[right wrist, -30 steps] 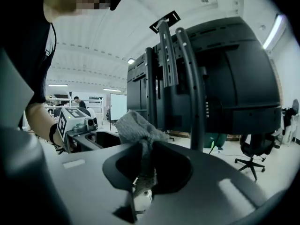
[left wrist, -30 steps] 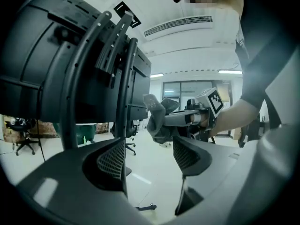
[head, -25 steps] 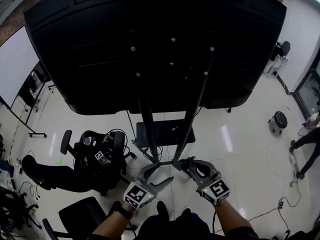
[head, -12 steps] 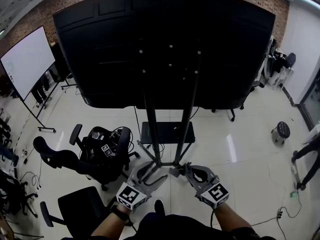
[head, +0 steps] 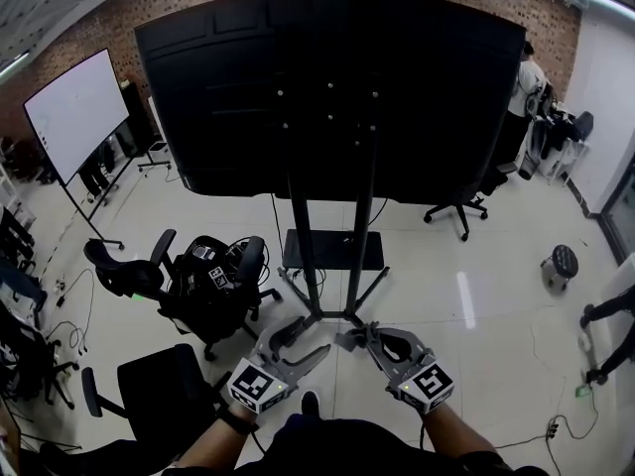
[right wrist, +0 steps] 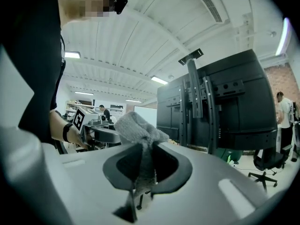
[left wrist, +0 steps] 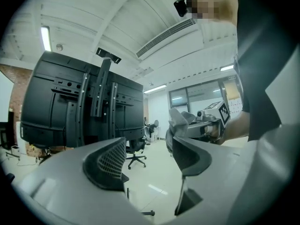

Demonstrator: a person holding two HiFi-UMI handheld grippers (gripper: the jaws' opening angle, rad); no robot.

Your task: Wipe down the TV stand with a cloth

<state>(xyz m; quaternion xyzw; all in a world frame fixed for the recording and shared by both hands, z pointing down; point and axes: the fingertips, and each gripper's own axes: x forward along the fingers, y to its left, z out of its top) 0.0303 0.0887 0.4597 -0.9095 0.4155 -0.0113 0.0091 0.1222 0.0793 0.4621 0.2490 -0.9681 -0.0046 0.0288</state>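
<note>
Right gripper [head: 363, 339] has its jaws clamped on the grey cloth [right wrist: 138, 125], wad poking past the tips ready to wipe, left gripper [head: 298, 342] gapes empty (spare hand, I guess), TV stand [head: 299, 236] well ahead of both.

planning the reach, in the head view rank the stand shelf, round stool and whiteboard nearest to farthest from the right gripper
1. stand shelf, just ahead of the right gripper
2. round stool, off to the right
3. whiteboard, far left
</note>
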